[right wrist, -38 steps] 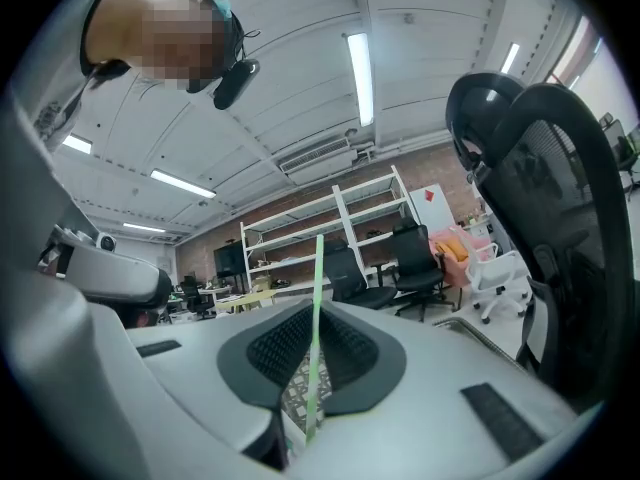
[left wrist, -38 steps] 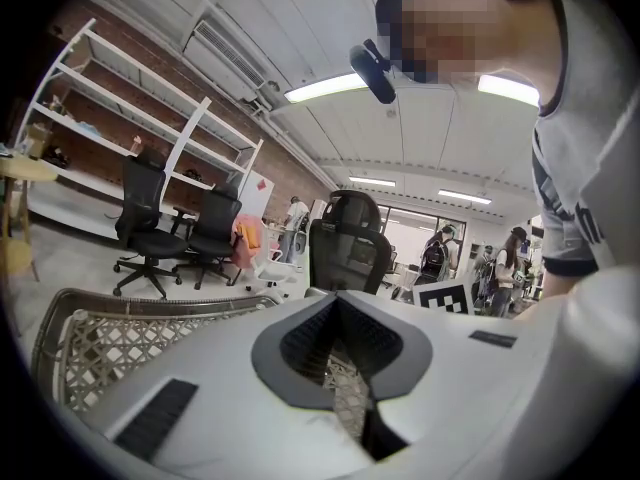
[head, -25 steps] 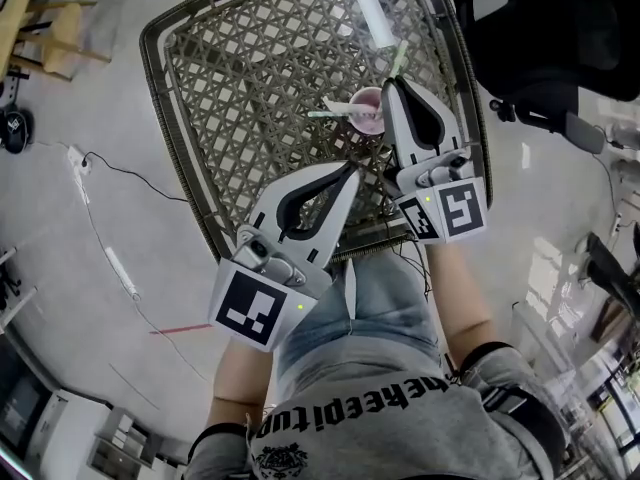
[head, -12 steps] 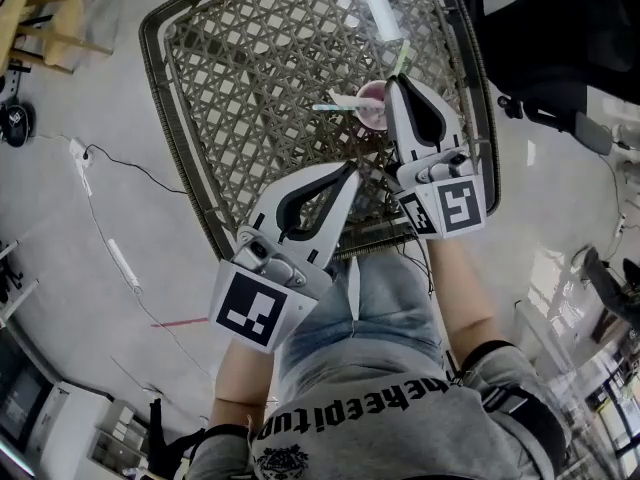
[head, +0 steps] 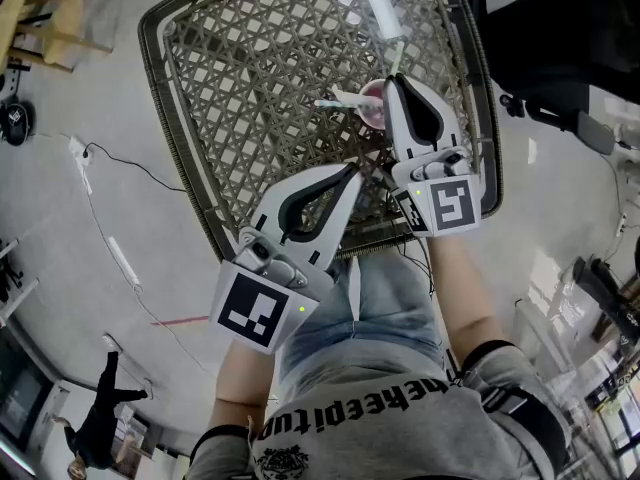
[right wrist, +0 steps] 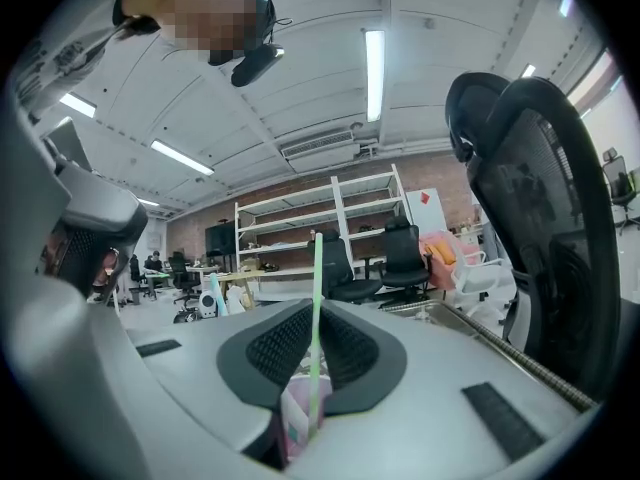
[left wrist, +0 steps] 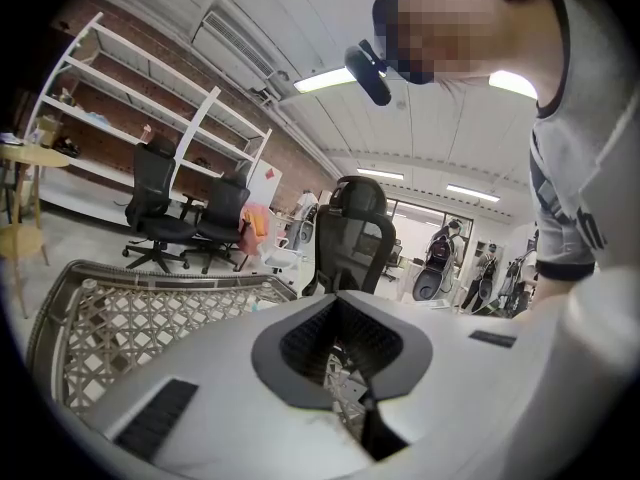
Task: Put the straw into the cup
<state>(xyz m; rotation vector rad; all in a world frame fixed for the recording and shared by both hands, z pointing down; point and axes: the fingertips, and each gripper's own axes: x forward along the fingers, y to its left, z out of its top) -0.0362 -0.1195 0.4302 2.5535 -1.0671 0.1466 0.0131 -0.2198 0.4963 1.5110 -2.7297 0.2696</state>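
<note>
The woven table point(head: 250, 88) fills the top of the head view and bears the pink cup point(head: 369, 105) near its right edge. The right gripper point(head: 392, 83) reaches over that cup with its jaws pressed together on the green straw point(right wrist: 316, 308). In the right gripper view the straw stands upright between the pads, the cup directly below them. The straw's lower end seems to reach inside the cup, though the rim hides just where it ends. A pale stick point(head: 335, 101) lies across the cup, pointing left.

The left gripper point(head: 350, 168) hangs over the table's near edge, well apart from the cup, jaws closed with nothing between them.

Since a second ago the right gripper and cup sit slightly higher in the head view, and less of the straw shows beyond the tips. The left gripper has kept its place.

A black office chair point(head: 560, 38) stands just beside the table's right edge. A white tube point(head: 378, 3) lies on the weave beyond the cup, and a cable point(head: 120, 173) trails over the floor at left.
</note>
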